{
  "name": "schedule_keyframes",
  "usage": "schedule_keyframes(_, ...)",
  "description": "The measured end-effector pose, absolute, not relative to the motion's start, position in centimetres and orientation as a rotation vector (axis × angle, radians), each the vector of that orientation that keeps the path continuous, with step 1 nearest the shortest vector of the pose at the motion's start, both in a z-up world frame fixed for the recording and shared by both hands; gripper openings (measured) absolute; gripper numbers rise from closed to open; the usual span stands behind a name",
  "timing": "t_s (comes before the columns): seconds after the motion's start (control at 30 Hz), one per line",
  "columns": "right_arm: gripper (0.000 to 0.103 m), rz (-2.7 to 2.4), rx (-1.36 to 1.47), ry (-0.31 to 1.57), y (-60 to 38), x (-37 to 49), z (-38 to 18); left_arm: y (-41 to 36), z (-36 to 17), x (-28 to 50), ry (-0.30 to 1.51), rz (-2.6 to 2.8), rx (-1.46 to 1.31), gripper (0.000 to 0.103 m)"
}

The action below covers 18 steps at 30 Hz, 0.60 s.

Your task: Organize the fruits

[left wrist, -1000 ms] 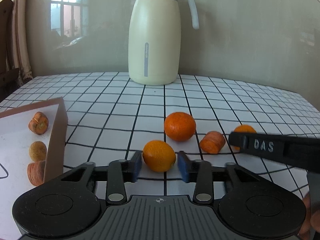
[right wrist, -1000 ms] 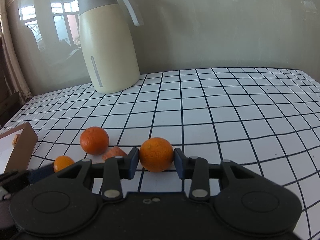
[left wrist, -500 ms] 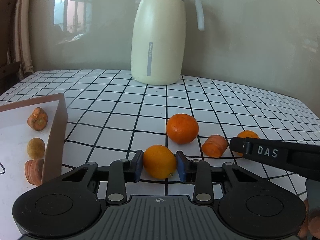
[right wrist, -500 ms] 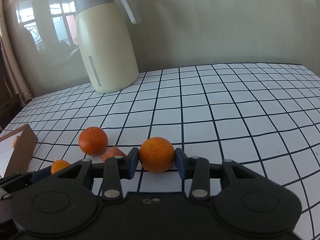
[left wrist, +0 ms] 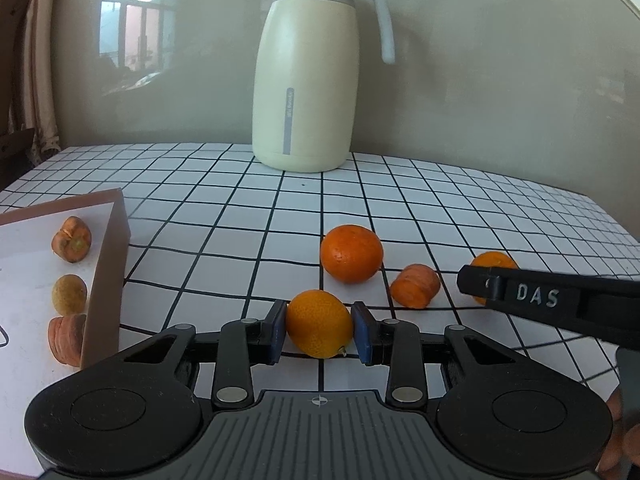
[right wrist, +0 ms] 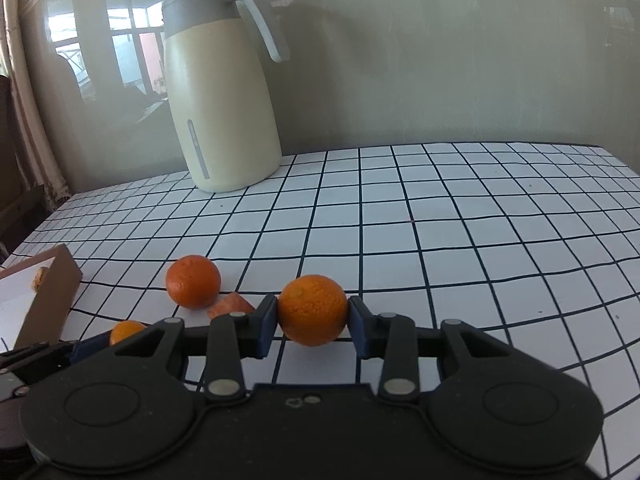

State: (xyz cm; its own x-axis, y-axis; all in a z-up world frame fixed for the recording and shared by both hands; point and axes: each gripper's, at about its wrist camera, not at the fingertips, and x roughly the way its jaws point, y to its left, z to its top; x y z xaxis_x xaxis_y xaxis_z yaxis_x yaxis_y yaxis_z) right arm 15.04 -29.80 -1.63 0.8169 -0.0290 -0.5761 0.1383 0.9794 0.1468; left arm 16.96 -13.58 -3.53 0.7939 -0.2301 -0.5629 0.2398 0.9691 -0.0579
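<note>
Gridded tablecloth (left wrist: 248, 216), brown-walled box (left wrist: 106, 280) (three fruits (left wrist: 69, 294) inside)

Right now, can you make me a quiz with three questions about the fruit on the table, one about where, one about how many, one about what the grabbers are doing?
1. Where is the cream jug?
A. at the back of the table, by the wall
B. inside the box
C. lying on its side

2. How many fruits lie in the box, in the left view?
A. one
B. three
C. six

3. What is the left gripper doing?
A. hanging open over nothing
B. squeezing a small orange fruit
C. holding the jug handle

Answers: 1 A, it stands upright near the wall. 2 B, three sit in a column. 3 B, both pads press the fruit's sides.
</note>
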Motion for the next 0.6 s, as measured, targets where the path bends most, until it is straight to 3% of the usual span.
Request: schedule_keyframes(0.6,0.029,0.026,0.153,0.58,-28.9,8.5,0.9,-13.1,-1.4,11.1,0.519,-0.357,0.094,0.035)
